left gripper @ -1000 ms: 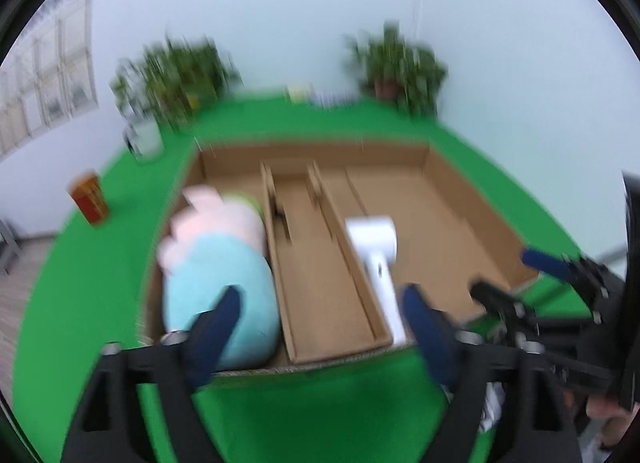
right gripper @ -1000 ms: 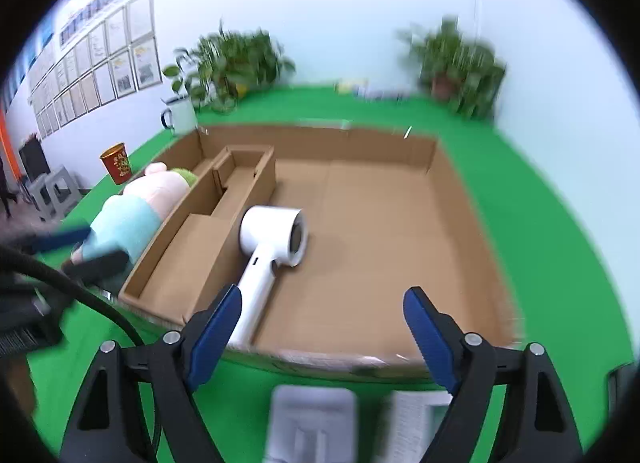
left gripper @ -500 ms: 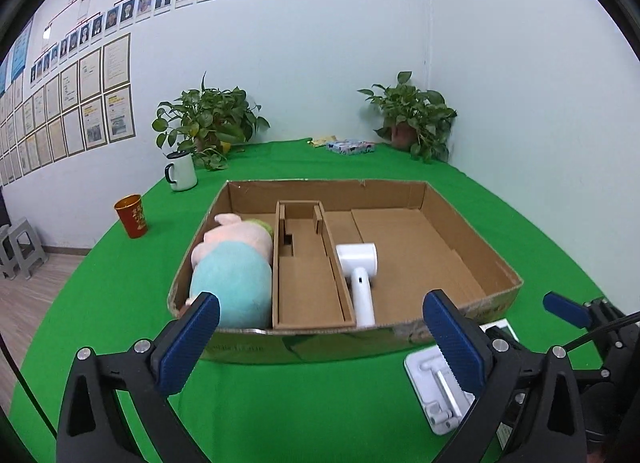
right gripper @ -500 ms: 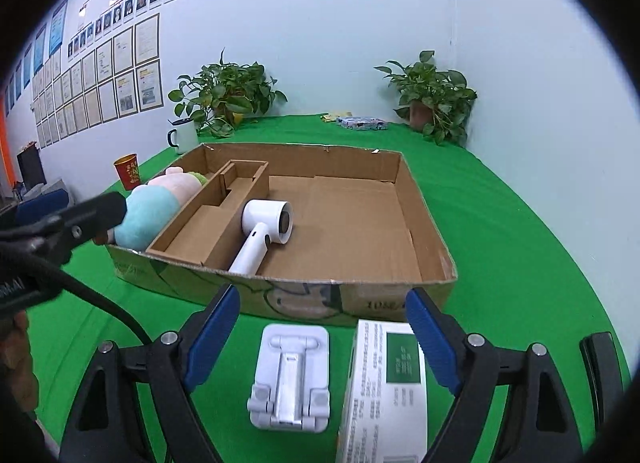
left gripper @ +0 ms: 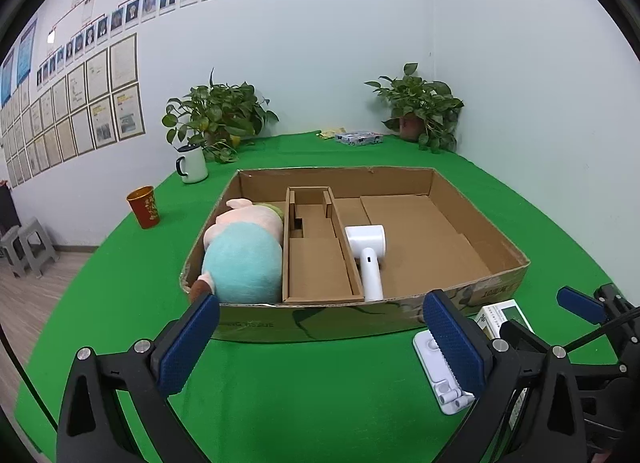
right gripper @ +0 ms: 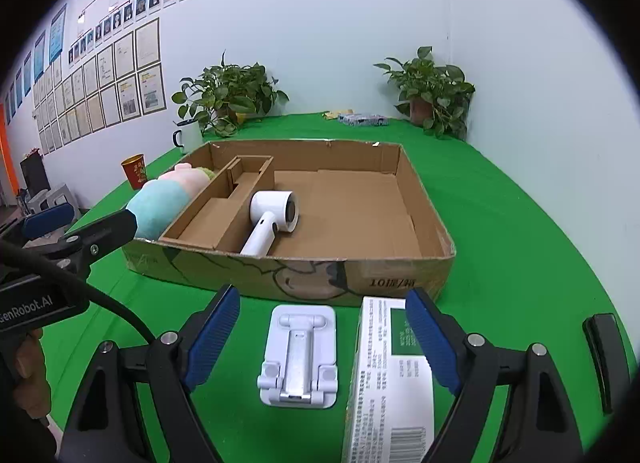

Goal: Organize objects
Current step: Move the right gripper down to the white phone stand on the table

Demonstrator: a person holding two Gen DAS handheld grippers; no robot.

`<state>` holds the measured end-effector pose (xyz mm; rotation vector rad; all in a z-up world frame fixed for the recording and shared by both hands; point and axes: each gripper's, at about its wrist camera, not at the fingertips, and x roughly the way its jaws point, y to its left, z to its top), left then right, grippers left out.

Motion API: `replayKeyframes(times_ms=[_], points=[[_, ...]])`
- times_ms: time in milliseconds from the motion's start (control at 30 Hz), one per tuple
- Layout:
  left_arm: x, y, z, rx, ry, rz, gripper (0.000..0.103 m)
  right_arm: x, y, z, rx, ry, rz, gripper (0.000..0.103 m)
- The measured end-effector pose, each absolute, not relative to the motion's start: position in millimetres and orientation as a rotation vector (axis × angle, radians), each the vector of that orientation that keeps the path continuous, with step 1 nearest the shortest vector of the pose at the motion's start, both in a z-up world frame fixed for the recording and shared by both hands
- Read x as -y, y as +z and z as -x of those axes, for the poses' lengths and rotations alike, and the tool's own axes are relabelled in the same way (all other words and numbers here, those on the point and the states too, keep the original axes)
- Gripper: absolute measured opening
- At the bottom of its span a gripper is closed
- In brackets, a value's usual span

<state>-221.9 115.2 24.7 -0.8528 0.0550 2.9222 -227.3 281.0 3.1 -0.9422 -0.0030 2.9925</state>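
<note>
Folding white plastic phone stand [right gripper: 298, 355] — lay flat on green worktop [right gripper: 520, 231]; light, rigid, slick; best pinched across its side edges. Right gripper [right gripper: 320, 339] spread, empty; left gripper [left gripper: 320, 343] likewise.

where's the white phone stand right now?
In the right wrist view, the white phone stand lies flat on the green table, outside the cardboard box, just left of the green-and-white carton.

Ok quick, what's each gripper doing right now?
Left gripper: open, holding nothing.
Right gripper: open, holding nothing.
</note>
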Motion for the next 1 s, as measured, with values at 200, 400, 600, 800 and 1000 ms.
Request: replayKeyframes(times_ms=[200,400,600,800,1000], points=[[-111,23,215,-0.025,2.92,0.844,0.102,-278,3,219,-0.015,2.995,0.945,0.085],[-110,20,214,0.002,2.899,0.872,0.102,-276,4,214,0.003,3.001,0.939,0.085],[-111,17,214,0.017,2.871,0.887,0.102,-277,4,212,-0.03,3.028,0.962,0.085],[-110,15,218,0.022,2.857,0.898,0.102,-270,2,210,0.004,3.071,0.967,0.085],[-95,-21,223,0.068,2.752,1.027,0.102,-256,-32,209,-0.113,3.176,1.146,0.085]])
